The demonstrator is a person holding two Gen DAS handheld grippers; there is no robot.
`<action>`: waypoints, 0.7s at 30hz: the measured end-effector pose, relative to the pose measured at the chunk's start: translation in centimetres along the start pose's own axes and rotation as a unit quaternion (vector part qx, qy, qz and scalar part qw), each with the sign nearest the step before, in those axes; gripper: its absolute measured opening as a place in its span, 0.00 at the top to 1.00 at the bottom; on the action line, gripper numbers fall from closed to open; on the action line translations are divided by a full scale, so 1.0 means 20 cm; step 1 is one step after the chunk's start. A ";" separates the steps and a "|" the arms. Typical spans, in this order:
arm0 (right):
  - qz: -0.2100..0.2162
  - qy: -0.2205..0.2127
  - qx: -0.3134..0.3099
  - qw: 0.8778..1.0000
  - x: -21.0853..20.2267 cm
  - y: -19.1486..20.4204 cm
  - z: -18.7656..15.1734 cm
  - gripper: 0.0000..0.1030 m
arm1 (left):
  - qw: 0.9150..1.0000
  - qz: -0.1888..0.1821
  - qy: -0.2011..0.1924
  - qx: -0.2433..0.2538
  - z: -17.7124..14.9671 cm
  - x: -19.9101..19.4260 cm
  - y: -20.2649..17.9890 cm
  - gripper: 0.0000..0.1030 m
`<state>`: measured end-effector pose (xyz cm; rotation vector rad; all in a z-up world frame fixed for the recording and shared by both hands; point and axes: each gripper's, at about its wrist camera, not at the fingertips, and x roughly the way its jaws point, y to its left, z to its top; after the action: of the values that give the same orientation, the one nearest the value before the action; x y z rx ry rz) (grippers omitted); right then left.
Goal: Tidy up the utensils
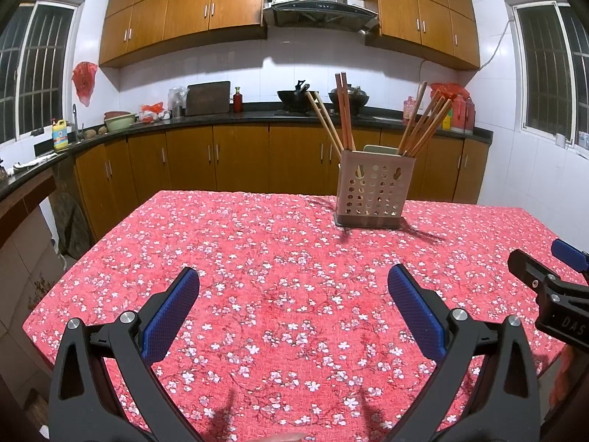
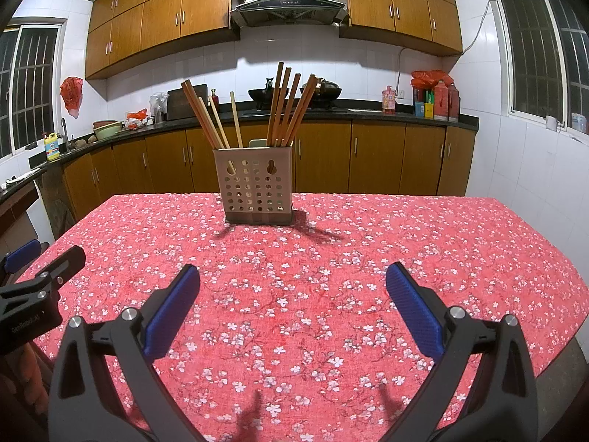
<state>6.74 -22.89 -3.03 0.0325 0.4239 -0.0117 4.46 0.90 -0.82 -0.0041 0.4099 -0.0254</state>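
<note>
Left gripper (image 1: 293, 287) and right gripper (image 2: 292, 285), fingers spread wide and empty, above the floral bench (image 2: 331, 276); chopsticks (image 2: 283, 110) upright in perforated holder (image 2: 255, 191) near the far edge.

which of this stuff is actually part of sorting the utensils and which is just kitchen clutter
Part of the job:
- chopsticks, standing in two bunches
- perforated utensil holder on the floral tablecloth
- left gripper and right gripper, both open and empty

Just lying about:
- woks on the stove
- yellow detergent bottle by the sink
- red bottles on the counter
- cutting board
- green basin
</note>
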 end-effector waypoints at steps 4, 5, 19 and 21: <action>0.000 0.001 0.000 1.000 0.00 0.01 -0.01 0.04 | 1.000 0.000 0.001 0.000 0.00 0.00 0.00 0.02; 0.000 0.001 0.000 1.000 0.00 0.00 -0.01 0.04 | 1.000 0.000 0.001 0.000 0.00 0.00 0.00 0.02; 0.002 0.005 0.002 1.000 0.01 0.00 -0.02 0.04 | 1.000 0.001 0.003 -0.002 -0.01 0.00 0.00 0.02; 0.002 0.005 0.002 1.000 0.01 0.00 -0.02 0.04 | 1.000 0.001 0.004 -0.003 -0.01 0.00 0.01 0.02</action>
<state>6.82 -22.91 -3.47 0.0368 0.4336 -0.0092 4.44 1.01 -1.11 -0.0092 0.4188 -0.0232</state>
